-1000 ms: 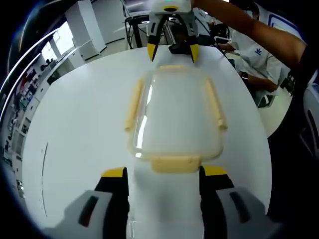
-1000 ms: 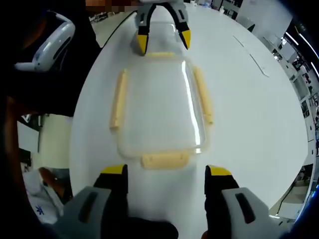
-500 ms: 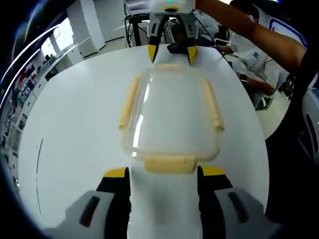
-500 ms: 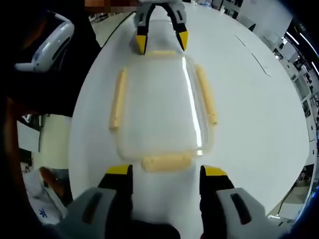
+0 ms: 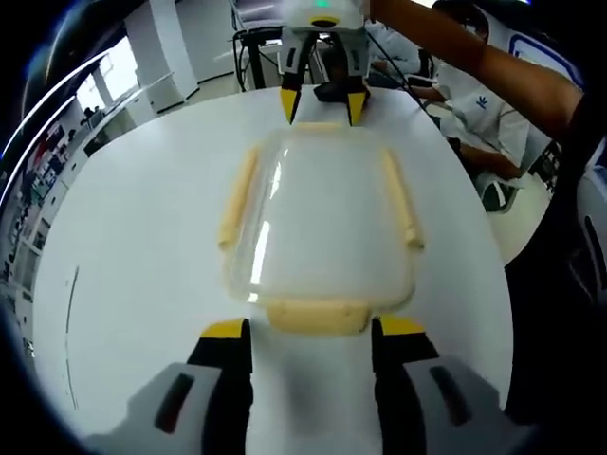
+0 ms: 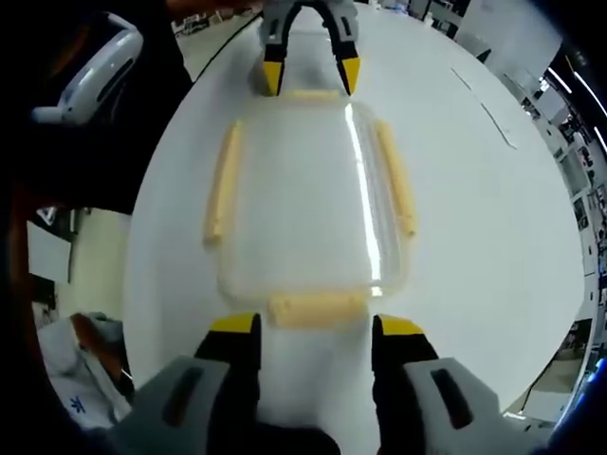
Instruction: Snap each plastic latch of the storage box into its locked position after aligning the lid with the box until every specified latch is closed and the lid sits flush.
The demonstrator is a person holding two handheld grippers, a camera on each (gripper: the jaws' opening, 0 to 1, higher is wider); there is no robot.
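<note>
The left claw [image 5: 308, 329] was open, its two yellow-tipped jaws standing apart on both sides of the near short-end latch [image 5: 318, 316] of the storage box [image 5: 321, 223]. Compared with one second before, this latch lay closer to the jaw tips, now between them and nearly touching. The jaws also stood a little nearer to each other.

The right claw [image 6: 311, 325] was open in the same way, with the opposite short-end latch [image 6: 316, 309] just between its tips. It too had come closer to the box than before. In the left gripper view the right claw [image 5: 320, 102] appeared at the far end of the box, its tips just over that end latch. In the right gripper view the left claw [image 6: 311, 73] stood at the far end in the same manner.

The box sat on a white round bench [image 5: 142, 237], closed by a clear, glossy lid [image 6: 303, 199] with rounded corners and a bright reflection line. The four latches were pale cream plastic bars. The two long side latches [image 5: 237, 194] [image 5: 402, 197] stuck outward from the edges.

The left gripper view showed a bare forearm [image 5: 474, 57] beyond the box and a seated person in white [image 5: 484, 114]. The right gripper view showed a white headset [image 6: 90, 71] at the left side.
</note>
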